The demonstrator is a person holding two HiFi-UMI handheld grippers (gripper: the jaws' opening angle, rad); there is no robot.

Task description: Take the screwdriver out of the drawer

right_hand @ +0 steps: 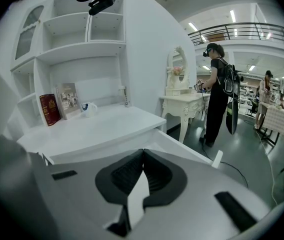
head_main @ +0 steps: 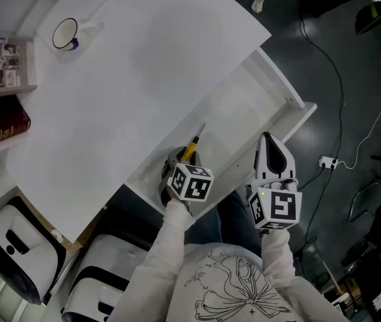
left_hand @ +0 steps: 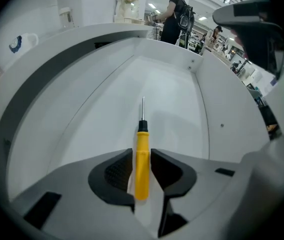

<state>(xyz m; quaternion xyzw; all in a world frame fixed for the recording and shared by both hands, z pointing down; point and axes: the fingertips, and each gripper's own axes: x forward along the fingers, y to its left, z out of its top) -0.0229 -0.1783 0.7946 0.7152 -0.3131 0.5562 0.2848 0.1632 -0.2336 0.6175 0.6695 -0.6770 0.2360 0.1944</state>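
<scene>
Yellow-handled screwdriver [left_hand: 142, 151] lies in the drawer [left_hand: 174, 91], its handle pinched by the left hand-held gripper [left_hand: 142, 156].

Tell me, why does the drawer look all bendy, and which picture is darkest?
Left gripper view: the wide-angle lens bends the drawer into curves, yet the screwdriver looks sharp; head view: dim and grey, the darkest; right gripper view: brightest, with black rounded corners.

**Dim overhead, bright fisheye close-ups**

The head view is grey, its floor [head_main: 324, 39] at two o'clock almost black. Both gripper views bend and darken at the rims. Ceiling lights [right_hand: 192, 26] glare at one o'clock in the right one; the screwdriver [left_hand: 142, 159] looks sharp.
</scene>
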